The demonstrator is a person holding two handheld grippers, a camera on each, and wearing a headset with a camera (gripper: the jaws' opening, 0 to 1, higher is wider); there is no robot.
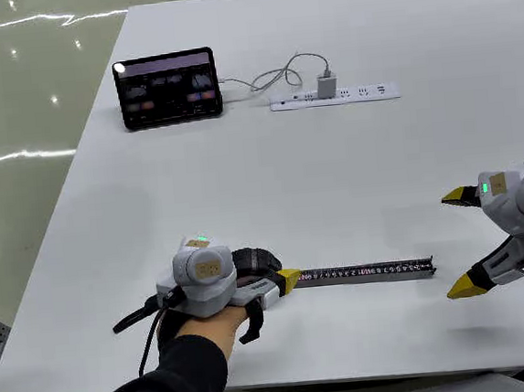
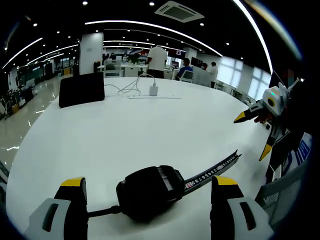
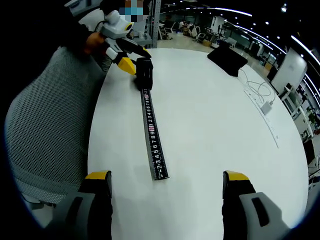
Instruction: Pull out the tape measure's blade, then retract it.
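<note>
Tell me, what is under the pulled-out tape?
Just the white table; the blade lies flat on it. The black case sits between the jaws of the open left claw, hiding any tape coiled inside.

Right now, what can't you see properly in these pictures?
- Tape measure case: head view, mostly hidden behind the left tool.
- Blade numbers: head view, too small to read.
- Tablet screen: head view, too blurry.
- Right tool: head view, cut by right edge.

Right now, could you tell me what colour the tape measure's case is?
Black case, clearest in left gripper view.
</note>
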